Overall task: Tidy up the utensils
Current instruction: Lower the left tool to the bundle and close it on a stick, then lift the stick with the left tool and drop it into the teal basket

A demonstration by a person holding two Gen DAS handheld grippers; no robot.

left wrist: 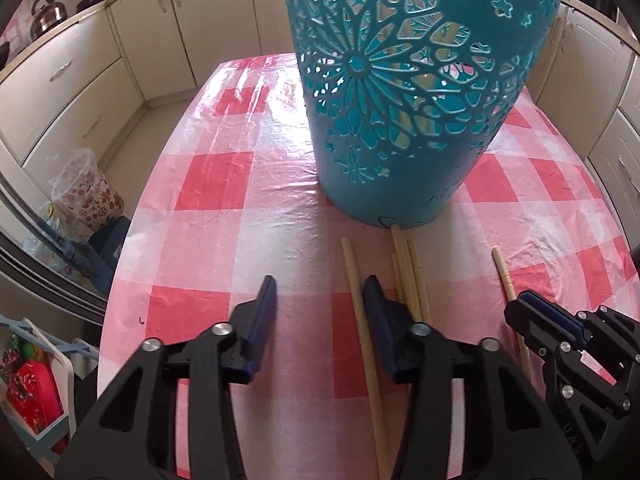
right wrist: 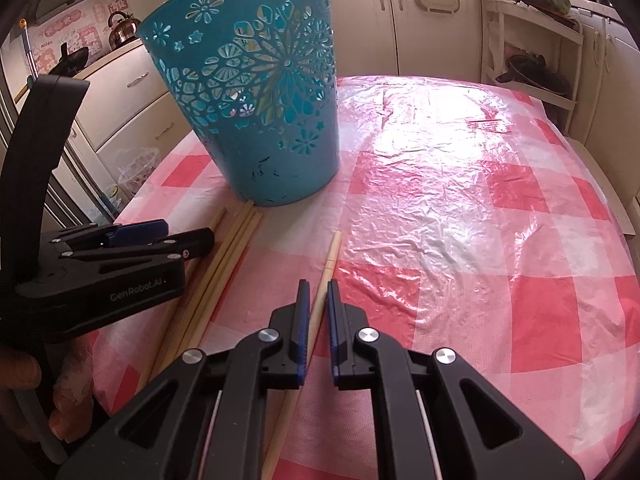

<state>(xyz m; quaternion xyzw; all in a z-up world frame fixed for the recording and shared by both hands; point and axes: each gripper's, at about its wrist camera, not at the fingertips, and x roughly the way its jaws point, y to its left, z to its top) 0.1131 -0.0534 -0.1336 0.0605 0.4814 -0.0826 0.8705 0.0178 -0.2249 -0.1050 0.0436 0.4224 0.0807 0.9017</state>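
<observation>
A teal cut-out basket (left wrist: 404,92) stands on the pink checked table; it also shows in the right wrist view (right wrist: 264,96). Several wooden chopsticks (left wrist: 408,276) lie in front of it, with one (left wrist: 360,316) apart to the left and one (left wrist: 505,280) apart to the right. My left gripper (left wrist: 320,300) is open and empty, low over the cloth, its right finger beside the left single chopstick. My right gripper (right wrist: 318,300) has its jaws narrowly apart around the single chopstick (right wrist: 326,272); I cannot tell if the pads touch it. The bundle (right wrist: 224,248) lies to its left.
The plastic-covered checked tablecloth (right wrist: 460,208) stretches right of the basket. Cream cabinets (left wrist: 80,92) surround the table. A kettle (left wrist: 48,12) sits on the counter. A patterned bin (left wrist: 86,190) stands on the floor to the left. The left gripper body (right wrist: 100,272) sits close to my right one.
</observation>
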